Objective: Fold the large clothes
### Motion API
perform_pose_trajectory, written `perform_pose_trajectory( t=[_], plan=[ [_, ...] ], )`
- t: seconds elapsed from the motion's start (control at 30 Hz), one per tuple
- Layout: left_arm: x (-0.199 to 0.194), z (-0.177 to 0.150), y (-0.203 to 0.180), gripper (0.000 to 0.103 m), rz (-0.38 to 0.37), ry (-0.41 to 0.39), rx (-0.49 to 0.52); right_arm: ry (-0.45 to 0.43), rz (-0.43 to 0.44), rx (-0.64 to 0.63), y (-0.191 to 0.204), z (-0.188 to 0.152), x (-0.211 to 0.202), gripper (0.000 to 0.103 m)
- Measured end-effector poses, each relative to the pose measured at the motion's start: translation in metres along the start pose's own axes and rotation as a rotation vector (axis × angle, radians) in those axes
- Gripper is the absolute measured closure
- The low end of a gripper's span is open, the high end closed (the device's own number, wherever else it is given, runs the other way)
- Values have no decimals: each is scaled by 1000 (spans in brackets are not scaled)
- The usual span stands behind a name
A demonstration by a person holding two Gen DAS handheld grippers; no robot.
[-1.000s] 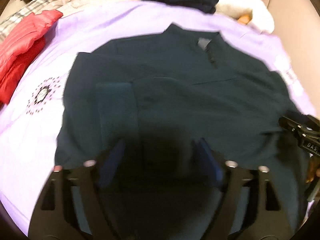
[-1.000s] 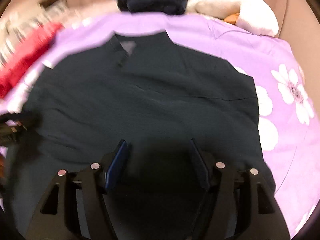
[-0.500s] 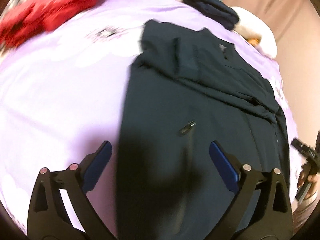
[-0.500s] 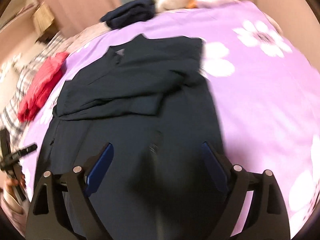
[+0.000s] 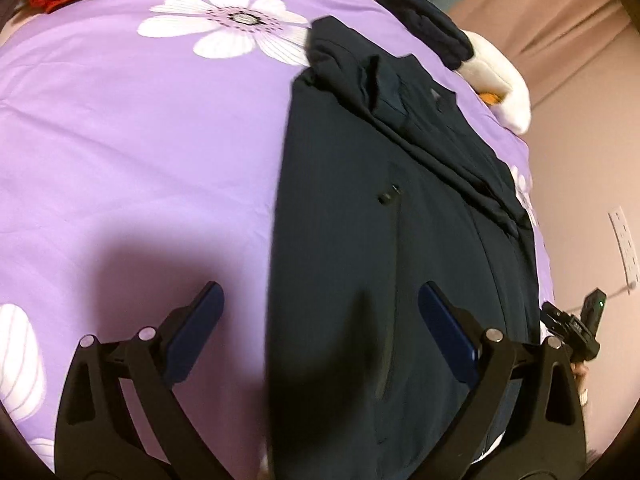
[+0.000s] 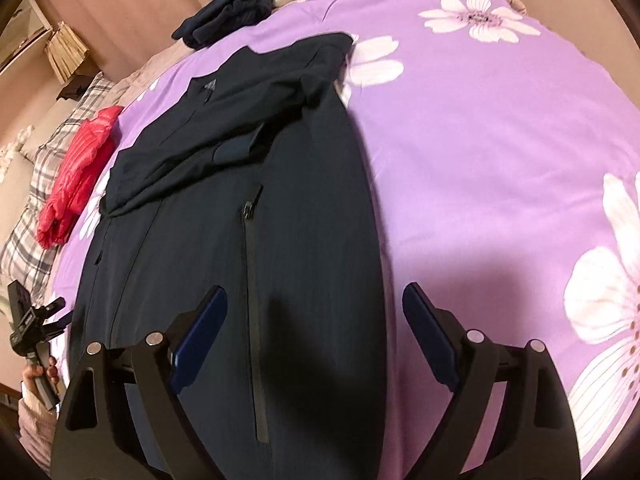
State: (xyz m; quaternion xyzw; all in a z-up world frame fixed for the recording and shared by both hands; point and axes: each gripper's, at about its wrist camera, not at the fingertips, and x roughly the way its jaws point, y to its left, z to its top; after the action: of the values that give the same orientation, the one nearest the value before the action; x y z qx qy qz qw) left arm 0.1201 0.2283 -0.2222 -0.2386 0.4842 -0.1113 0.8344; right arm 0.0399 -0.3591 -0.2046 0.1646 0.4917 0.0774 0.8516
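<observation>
Since a second ago both grippers have parted from the middle of the dark jacket (image 5: 352,240) and come to its opposite long edges. The sleeves now lie crossed over the chest, up beyond the fingertips, so the sleeve fold appears done and the next fold, judged from this, starts at the hem corners.

The left gripper (image 5: 320,320) has its fingers spread wide with nothing between the pads; the jacket's left edge runs between them, the right finger over cloth, the left finger over the purple floral bedspread (image 5: 120,140). The right gripper (image 6: 316,320) is likewise wide and empty, straddling the jacket's right edge, its zipped pocket (image 6: 252,280) just inside the left finger.

No containers are in view. Far beyond the fingers lie a red garment (image 6: 76,176) and a folded dark garment (image 6: 228,12), both loose on the bed.
</observation>
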Motion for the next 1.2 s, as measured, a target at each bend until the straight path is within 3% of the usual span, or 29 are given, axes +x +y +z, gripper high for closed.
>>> perform_pose_trajectory(
  t=[0.33, 0.53, 0.73, 1.2],
  plan=[
    [15, 3, -11, 3, -129, 58, 17, 59, 129, 74, -6, -2, 11, 13],
    [25, 14, -6, 3, -231, 62, -73, 59, 235, 159, -11, 13, 24, 13],
    [24, 7, -11, 5, -246, 103, -20, 106, 323, 188, -14, 17, 32, 14],
    [2, -39, -10, 5, -302, 203, 53, 228, 395, 102, -18, -45, -5, 13]
  ],
)
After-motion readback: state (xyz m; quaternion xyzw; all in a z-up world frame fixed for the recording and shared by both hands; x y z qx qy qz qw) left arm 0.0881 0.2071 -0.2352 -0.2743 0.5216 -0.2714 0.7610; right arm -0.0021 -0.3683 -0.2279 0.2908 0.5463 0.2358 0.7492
